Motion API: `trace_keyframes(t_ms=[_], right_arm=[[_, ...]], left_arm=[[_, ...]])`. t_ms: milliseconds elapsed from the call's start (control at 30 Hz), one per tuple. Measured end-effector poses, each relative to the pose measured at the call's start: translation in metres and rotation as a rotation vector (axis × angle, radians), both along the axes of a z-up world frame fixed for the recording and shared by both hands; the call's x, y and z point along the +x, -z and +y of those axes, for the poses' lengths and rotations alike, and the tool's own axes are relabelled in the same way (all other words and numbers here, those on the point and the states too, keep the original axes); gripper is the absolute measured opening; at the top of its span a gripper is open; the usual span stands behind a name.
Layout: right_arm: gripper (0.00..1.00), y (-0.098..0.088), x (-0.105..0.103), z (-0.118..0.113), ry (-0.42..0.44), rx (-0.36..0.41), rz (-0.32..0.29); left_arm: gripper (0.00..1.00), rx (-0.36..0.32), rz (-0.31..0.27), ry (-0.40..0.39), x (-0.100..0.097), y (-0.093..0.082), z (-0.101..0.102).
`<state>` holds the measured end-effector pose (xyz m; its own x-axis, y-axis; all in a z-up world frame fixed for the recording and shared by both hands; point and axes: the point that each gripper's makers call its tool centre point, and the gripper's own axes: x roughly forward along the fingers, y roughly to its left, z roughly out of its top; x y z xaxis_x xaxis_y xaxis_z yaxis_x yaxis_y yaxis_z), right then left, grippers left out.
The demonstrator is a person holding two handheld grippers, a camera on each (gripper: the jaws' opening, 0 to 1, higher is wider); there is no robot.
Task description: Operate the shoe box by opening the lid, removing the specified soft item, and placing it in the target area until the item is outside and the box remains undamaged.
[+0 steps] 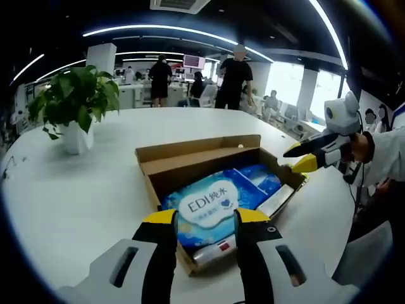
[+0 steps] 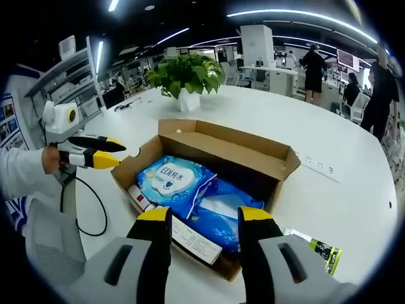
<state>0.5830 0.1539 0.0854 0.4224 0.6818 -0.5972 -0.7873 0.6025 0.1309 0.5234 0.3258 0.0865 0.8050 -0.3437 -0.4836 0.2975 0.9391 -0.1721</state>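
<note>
An open cardboard shoe box (image 1: 190,159) (image 2: 278,166) lies on the white table, its lid folded back. Inside lies a soft blue wipes pack marked EDI (image 1: 209,206) (image 2: 172,177), beside a second blue pack (image 2: 218,212) and a white carton (image 1: 276,201) (image 2: 196,240). My left gripper (image 1: 207,218) is open just short of the box's near edge, in line with the EDI pack and holding nothing. From the box's other side, my right gripper (image 2: 205,215) is open over the near rim. Each gripper appears in the other view, the left (image 2: 109,152) and the right (image 1: 299,158) hovering beside the box.
A potted plant (image 1: 76,104) (image 2: 186,76) stands on the table beyond the box. A small packet (image 2: 319,250) lies near the right gripper, and a socket strip (image 2: 319,166) is farther off. A black cable (image 2: 88,209) hangs by the table edge. Several people stand in the background.
</note>
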Motion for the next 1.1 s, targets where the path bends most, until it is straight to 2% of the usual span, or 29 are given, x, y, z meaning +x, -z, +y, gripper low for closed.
trace_keyframes(t_ms=[233,467,700,800,1100], right_arm=[[0.38,0.002,-0.003,0.014,-0.019,0.003,0.008],[0.34,0.003,0.002,0.026,-0.012,0.032,0.047],[0.32,0.012,0.007,0.036,-0.002,0.042,0.087],[0.28,0.014,0.008,0.041,0.000,0.050,0.106],[0.24,0.023,0.010,0.055,-0.022,0.037,0.129]], left_arm=[[0.36,-0.006,0.002,-0.005,0.000,0.001,0.003],[0.41,-0.015,-0.017,0.024,-0.004,-0.006,-0.002],[0.43,-0.021,-0.055,0.044,-0.012,-0.014,-0.004],[0.43,-0.017,-0.066,0.052,-0.014,-0.016,-0.004],[0.43,-0.003,-0.102,0.080,-0.018,-0.025,-0.005]])
